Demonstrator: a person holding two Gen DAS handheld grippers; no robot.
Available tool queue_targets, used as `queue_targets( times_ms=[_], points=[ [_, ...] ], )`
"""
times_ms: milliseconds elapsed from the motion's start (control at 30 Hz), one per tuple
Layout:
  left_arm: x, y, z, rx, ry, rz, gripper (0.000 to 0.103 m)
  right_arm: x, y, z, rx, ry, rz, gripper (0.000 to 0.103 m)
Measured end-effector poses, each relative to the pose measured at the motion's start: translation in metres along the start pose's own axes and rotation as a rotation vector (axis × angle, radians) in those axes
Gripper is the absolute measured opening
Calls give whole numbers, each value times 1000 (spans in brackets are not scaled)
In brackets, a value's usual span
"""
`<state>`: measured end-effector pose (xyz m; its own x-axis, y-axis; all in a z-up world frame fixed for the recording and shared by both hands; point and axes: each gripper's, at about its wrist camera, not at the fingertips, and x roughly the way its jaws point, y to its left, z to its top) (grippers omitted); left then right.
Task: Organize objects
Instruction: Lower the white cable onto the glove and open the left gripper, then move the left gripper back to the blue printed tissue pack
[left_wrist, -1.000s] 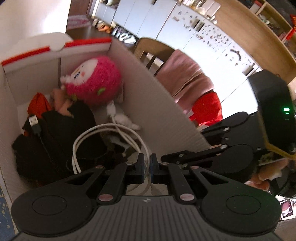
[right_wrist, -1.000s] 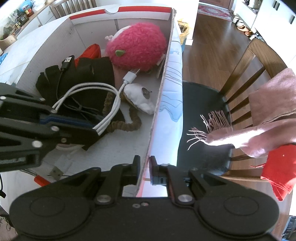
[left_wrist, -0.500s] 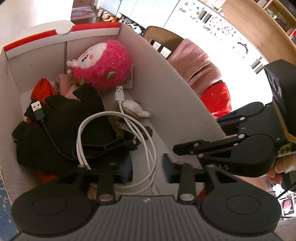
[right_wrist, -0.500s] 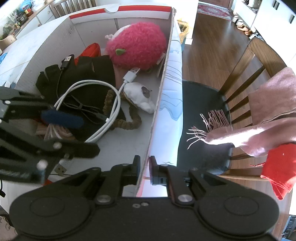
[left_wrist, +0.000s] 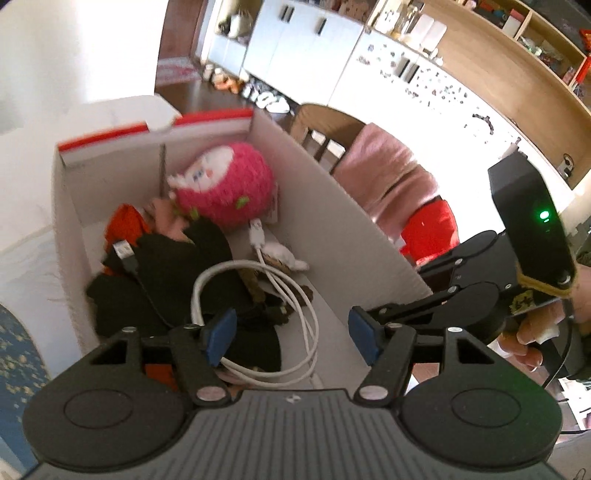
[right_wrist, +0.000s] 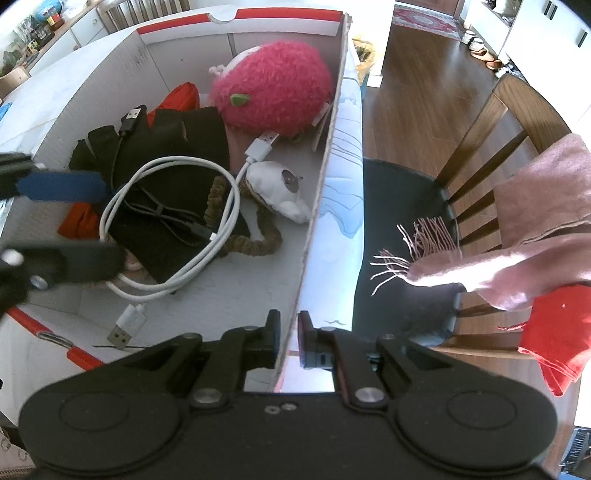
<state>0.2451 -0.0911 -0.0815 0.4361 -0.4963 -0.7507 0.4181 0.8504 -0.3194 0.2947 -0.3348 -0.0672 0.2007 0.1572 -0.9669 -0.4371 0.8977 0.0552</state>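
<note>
**Cable dropped in box, left tongs letting go**

Left gripper (left_wrist: 291, 332): jaws opening, blue pads well apart, nothing pressed between them. White cable (right_wrist: 166, 229) lying loose in a coil below and just ahead of the pads, on top of the black glove (right_wrist: 177, 147) inside the cardboard box (left_wrist: 325, 229). Coil's long axis running away from the left tongs toward the far end of the box, where the pink plush (left_wrist: 225, 184) sits; one USB plug (right_wrist: 122, 332) trailing out at the near end, close to the right tongs.

Right gripper (right_wrist: 288, 339): clenched on the near part of the box's side wall, one finger inside, one outside (steadying the box, by the look of it).

Judgement: cable counts as placed. Left hand nearer to all contents, directly over them; right hand tied up at the wall. Any next pick from outside the box likely falls to the left, needing a lift clear of the rim first. Black cable (left_wrist: 127, 254) and brown scrunchie (right_wrist: 255, 243) also in the box, untouched.
</note>
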Motion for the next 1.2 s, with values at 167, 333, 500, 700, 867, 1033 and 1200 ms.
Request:
queue_targets(
  times_ms=[167, 333, 500, 700, 867, 1033, 1200],
  points=[
    [-24, -1, -1, 31, -70, 33, 66, 0, 1, -1, 2, 1, -2, 8],
    [-50, 4, -5, 28, -141, 75, 67, 0, 2, 0, 0, 3, -7, 8],
    [-72, 8, -10, 54, -211, 133, 70, 0, 3, 1, -7, 8, -15, 8],
    [-89, 18, -21, 45, -241, 158, 78, -1, 6, 2, -15, 8, -26, 8],
    [-102, 29, -33, 27, -255, 183, 87, -3, 7, 4, -15, 9, -32, 8],
    [-114, 54, -49, -50, -282, 222, 103, -4, 10, 4, -18, 14, -43, 8],
    [-130, 85, -66, -145, -307, 286, 103, -5, 13, 6, -16, 19, -57, 8]
  ],
)
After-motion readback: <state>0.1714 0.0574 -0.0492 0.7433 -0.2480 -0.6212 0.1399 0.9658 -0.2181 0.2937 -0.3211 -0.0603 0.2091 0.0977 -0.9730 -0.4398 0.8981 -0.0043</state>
